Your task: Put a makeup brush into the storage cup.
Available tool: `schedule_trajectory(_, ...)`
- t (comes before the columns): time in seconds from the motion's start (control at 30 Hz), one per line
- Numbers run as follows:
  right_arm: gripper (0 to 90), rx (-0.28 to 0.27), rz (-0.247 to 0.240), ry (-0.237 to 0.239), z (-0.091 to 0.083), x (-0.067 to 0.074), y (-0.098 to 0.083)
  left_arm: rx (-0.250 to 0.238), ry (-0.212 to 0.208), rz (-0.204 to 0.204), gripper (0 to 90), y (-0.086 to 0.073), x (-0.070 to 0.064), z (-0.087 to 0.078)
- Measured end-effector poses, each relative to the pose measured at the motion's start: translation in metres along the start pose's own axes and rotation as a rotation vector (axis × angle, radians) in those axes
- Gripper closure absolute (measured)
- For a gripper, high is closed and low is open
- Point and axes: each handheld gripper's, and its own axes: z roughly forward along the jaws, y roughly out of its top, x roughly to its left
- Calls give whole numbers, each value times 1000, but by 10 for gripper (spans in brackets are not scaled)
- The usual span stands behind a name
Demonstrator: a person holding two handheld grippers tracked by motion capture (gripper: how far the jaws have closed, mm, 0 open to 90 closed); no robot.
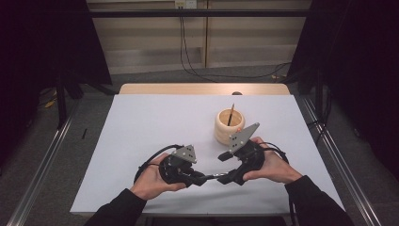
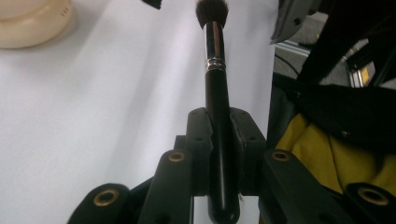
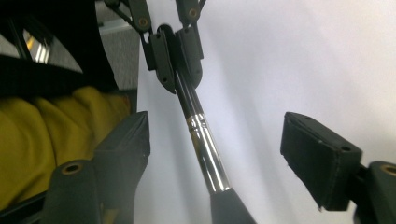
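A makeup brush point(image 2: 215, 60) with a black handle, a silver ferrule point(image 3: 205, 144) and dark bristles is held low over the white table sheet point(image 1: 155, 122). My left gripper point(image 2: 219, 126) is shut on the brush's black handle, and it also appears at the top of the right gripper view point(image 3: 177, 60). My right gripper point(image 3: 219, 140) faces it tip to tip, open, with its jaws wide apart on either side of the ferrule and not touching it. In the high view both grippers meet near the front edge, left point(image 1: 202, 178) and right point(image 1: 225, 177).
A round wooden cup point(image 1: 229, 127) with a thin stick point(image 1: 230, 114) standing in it sits just beyond my right hand, and it also shows in the left gripper view point(image 2: 32, 23). A yellow cloth point(image 3: 46, 130) lies below the table's near edge. Metal rails flank the table.
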Motion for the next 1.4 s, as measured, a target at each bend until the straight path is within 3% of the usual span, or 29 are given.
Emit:
schedule_trajectory(0.03, 222, -12, 8, -11, -1, 0, -1, -35, 0, -11, 794, -1, -1, 1)
schedule_trajectory(0.07, 192, -25, 18, -19, -2, 0, -3, -41, -1, -20, 793, -2, -2, 1)
schedule_trajectory(0.1, 185, -40, 34, -27, -3, 0, -4, -28, 10, -3, 794, -2, -2, 0)
schedule_trajectory(0.13, 186, -51, 42, -25, -4, 0, -6, -51, 8, -21, 794, -3, -4, 1)
schedule_trajectory(0.2, 174, -74, 54, -41, -5, 0, -10, -49, 14, -8, 794, -4, -5, 1)
schedule_trajectory(0.4, 143, -175, 100, -66, -10, -4, -15, -89, 23, -19, 794, -9, -7, 0)
schedule_trajectory(0.6, 181, -258, 114, -84, -16, -5, -17, -111, 41, -37, 794, -11, -9, -2)
schedule_trajectory(0.8, 200, -324, 130, -120, -21, -4, -21, -177, 68, -54, 793, -15, -10, -8)
schedule_trajectory(0.97, 179, -387, 130, -175, -27, -2, -23, -218, 75, -63, 794, -18, -10, -12)
schedule_trajectory(1.27, 100, -490, 149, -178, -31, 0, -26, -300, 91, -79, 793, -21, -11, -18)
schedule_trajectory(1.4, 121, -536, 166, -204, -35, 1, -27, -336, 88, -82, 794, -22, -12, -20)
